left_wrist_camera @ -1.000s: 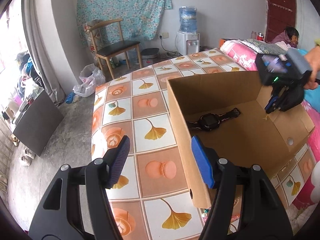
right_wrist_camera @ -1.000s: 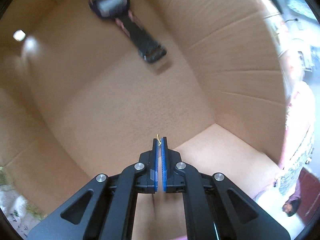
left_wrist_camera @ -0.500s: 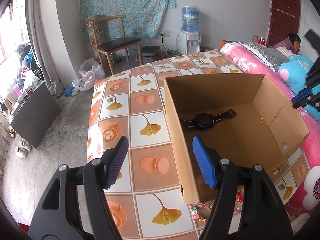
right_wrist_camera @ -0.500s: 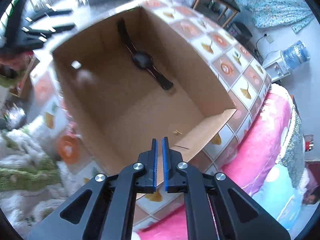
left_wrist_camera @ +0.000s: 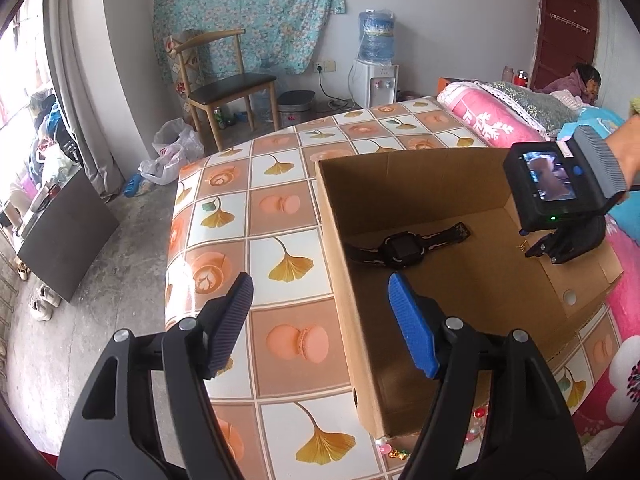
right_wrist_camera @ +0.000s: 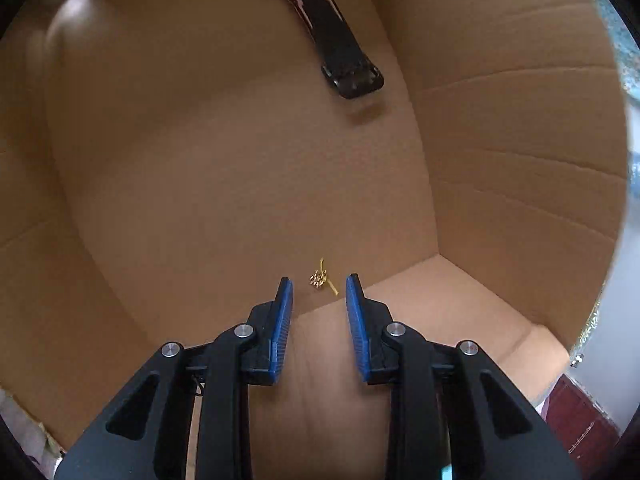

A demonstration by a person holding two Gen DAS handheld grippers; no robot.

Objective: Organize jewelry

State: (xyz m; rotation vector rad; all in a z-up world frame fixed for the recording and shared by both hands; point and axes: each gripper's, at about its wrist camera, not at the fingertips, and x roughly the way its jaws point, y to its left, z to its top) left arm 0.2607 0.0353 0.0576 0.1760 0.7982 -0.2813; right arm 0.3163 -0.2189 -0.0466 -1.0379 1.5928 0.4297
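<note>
1. Earring point(right_wrist_camera: 321, 279), small and gold, lies on the floor of the cardboard box point(right_wrist_camera: 520, 168), near a corner, well apart from the black watch point(right_wrist_camera: 340, 52).
2. Right hand-held gripper point(right_wrist_camera: 319, 298): jaws apart, empty, just short of it.
3. Left hand-held gripper point(left_wrist_camera: 320, 320): jaws wide, empty, over the tabletop point(left_wrist_camera: 280, 208).
4. Judged very light, thin, easily bent or flicked; pinch the clustered body, not the hook.

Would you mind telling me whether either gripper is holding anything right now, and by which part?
Nothing is held. The right gripper is open inside the cardboard box, just short of the small gold earring; the left gripper is open and empty.
</note>
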